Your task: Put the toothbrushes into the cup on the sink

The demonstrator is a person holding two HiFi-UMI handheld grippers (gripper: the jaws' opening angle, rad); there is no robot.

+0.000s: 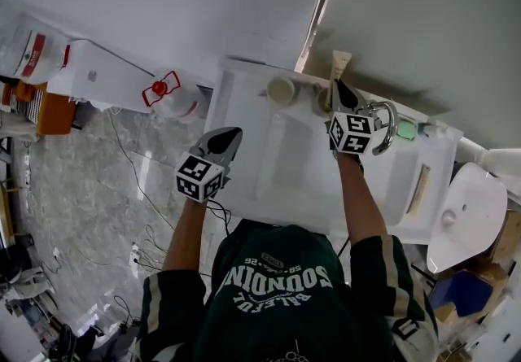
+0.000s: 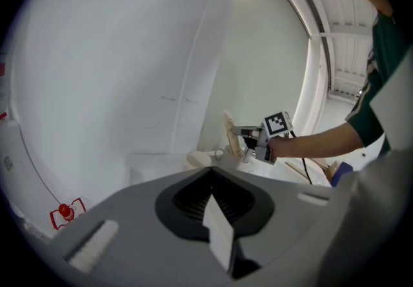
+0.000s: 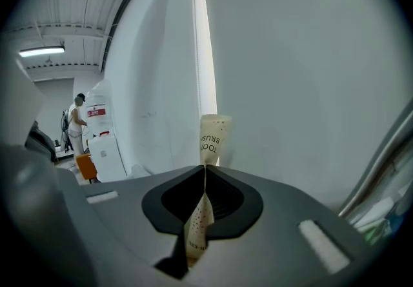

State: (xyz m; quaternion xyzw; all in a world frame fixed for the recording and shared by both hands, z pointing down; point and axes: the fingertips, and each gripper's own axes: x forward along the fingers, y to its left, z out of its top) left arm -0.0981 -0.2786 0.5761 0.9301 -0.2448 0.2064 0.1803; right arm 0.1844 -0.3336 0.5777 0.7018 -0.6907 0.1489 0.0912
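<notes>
Open sink basin point(image 1: 281, 159); wall point(image 1: 407, 19) just behind the cup point(image 1: 281, 90), faucet point(image 1: 394, 121) further right.

a: head view: bright, even, diffuse light from above; broad soft shadow on wall point(image 1: 407, 43) behind sink point(image 1: 244, 108); no glare.
b: gripper views: strong fisheye bending, black corners; glow from ceiling lamp point(image 3: 42, 51) at upper left; soft focus at near jaws.
</notes>
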